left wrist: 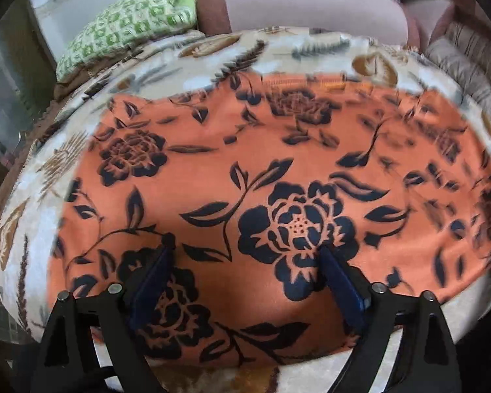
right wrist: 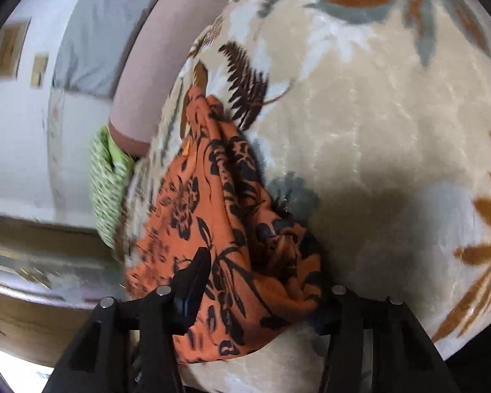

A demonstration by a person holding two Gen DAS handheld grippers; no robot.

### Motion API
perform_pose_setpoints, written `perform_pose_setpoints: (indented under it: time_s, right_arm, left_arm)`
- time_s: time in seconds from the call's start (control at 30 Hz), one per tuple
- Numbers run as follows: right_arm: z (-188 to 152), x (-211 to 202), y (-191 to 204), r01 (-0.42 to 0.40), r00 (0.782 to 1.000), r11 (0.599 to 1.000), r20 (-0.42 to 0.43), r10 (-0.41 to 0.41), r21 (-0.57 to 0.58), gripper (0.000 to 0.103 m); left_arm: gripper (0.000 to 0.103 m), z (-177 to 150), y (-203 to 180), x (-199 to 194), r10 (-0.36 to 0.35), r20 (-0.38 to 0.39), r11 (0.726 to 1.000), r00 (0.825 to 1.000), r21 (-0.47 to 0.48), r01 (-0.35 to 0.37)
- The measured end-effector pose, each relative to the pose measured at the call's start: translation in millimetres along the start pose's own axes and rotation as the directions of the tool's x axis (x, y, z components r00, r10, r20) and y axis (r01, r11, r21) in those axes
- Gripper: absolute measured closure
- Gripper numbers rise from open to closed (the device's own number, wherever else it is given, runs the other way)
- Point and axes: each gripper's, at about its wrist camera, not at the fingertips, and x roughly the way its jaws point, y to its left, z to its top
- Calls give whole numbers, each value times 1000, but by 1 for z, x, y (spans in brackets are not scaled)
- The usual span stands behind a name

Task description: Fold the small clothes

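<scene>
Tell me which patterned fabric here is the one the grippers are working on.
The orange cloth with black flowers, spread over the beige leaf-print blanket. The right gripper has bunched it between its fingers; the green checked pillow lies apart, at the far edge.

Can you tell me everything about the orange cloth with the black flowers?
The orange cloth with black flowers and leaves looks thin and soft. In the left view it lies spread out mostly flat on the cream fuzzy blanket with brown and grey leaves, and the left tool hovers wide open over its near edge. In the right view one end is bunched into folds and lifted, with the right tool closed around that bunch.
</scene>
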Motion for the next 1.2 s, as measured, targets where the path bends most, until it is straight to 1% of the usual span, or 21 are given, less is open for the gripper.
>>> perform_pose_setpoints:
  time_s: [0.03,0.1,0.13,0.17,0.23,0.27,0.3,0.33,0.37,0.4,0.47,0.5,0.57,0.67,0.83,0.93,1.0,1.07,1.1,1.13,1.2]
  right_arm:
    - [0,1,4,13,1000,999,-13,-14,-33,81]
    - [0,-1,14,46,999,996,-4,-46,-72,82]
    - [0,-5,23,61,998,993,8,-60,-104,83]
    - [-1,-8,32,72,997,989,17,-70,-131,83]
    - [-2,-13,44,87,996,982,32,-83,-165,83]
    - [-3,-12,51,102,995,978,38,-97,-184,83]
    - [-4,-13,55,115,993,973,43,-108,-199,83]
    - [-5,-13,61,115,993,971,47,-108,-210,83]
    - [-8,-15,72,112,993,965,53,-103,-236,83]
    - [-9,-16,81,113,993,960,57,-101,-257,83]
    - [-18,-20,114,101,994,935,62,-85,-340,84]
    - [-23,-22,130,94,995,920,64,-75,-381,84]
    - [-35,-22,164,63,997,896,59,-41,-439,85]
    - [-57,-12,210,15,999,857,36,4,-514,85]
    - [-113,35,288,-92,995,785,-86,50,-612,85]
    - [-148,74,318,-122,988,743,-155,25,-658,85]
    - [-176,112,333,-131,978,719,-207,-18,-682,85]
    - [-196,146,335,-108,969,711,-235,-82,-695,85]
    - [-213,173,334,-87,954,689,-259,-150,-719,85]
    - [-224,187,331,-58,950,670,-247,-190,-740,84]
    - [-238,192,332,-37,957,650,-215,-197,-759,79]
  left_arm:
    - [11,2,0,1,0,-5,1000,1000,10,0]
    - [16,7,5,-4,-28,-32,1000,999,-14,27]
    - [25,9,9,-10,-52,-29,998,998,-29,51]
    - [28,10,14,-18,-58,-6,997,998,-46,57]
    - [28,9,23,-28,-39,46,995,998,-85,43]
    - [28,7,23,-24,-38,40,995,998,-90,42]
    - [28,5,21,-10,-47,-21,996,999,-70,45]
    - [24,2,19,2,-45,-51,998,998,-39,43]
    - [23,2,19,2,-29,-4,999,1000,-14,29]
    - [25,4,21,1,-41,-15,999,999,-20,41]
    - [36,9,36,-7,-105,-13,989,994,-107,103]
    - [45,10,46,-12,-126,-3,981,992,-149,124]
    - [46,9,75,-26,-150,41,957,988,-245,155]
    - [46,2,121,-51,-118,119,931,986,-333,151]
    - [46,-20,205,-92,-5,204,872,979,-479,105]
    - [46,-33,247,-105,66,209,842,976,-537,58]
    - [46,-41,265,-104,88,198,827,976,-560,39]
    - [46,-49,278,-98,93,170,818,981,-575,22]
    - [46,-55,283,-95,91,158,809,983,-587,19]
    - [46,-59,287,-93,89,150,803,985,-595,19]
    - [46,-66,293,-92,87,147,801,985,-599,19]
